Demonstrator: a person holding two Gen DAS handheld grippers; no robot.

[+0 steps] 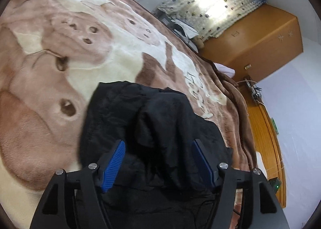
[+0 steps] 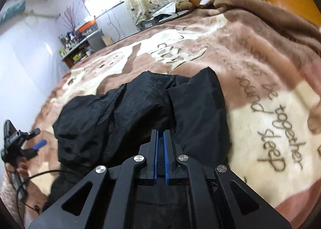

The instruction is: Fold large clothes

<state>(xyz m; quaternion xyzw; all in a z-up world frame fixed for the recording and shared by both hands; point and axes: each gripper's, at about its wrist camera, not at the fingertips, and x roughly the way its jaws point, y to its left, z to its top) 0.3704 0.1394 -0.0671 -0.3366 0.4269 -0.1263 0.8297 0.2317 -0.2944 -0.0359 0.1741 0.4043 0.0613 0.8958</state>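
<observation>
A plush brown and cream blanket (image 1: pixel 60 58), printed with bear faces and paw marks, is spread over a bed and fills most of both views. From the left wrist view, a patterned curtain (image 1: pixel 210 2) is seen over a bright window, with an orange wooden cabinet (image 1: pixel 260 38) to its right and a pale wall beyond. One black garment (image 1: pixel 152 124) is bunched in folds on the blanket near the bed's edge. The left gripper (image 1: pixel 158 144) is seen above it with its two blue pads (image 1: pixel 114 164) set wide apart; folds of the cloth lie between them, but nothing is pinched. From the right wrist view, things hidden from the other camera are shown: a cluttered shelf (image 2: pixel 78 48) against the far wall, cursive lettering (image 2: pixel 276 128) woven into the blanket, and, at the far left, the left gripper (image 2: pixel 34 142) itself, held in a hand (image 2: pixel 22 168). The black garment (image 2: pixel 140 112) is seen here too, lying between the two tools. The right gripper (image 2: pixel 160 134) is held over the cloth with its jaws drawn almost together; whether any fabric is pinched between them cannot be told. Two grippers and one garment are counted.
</observation>
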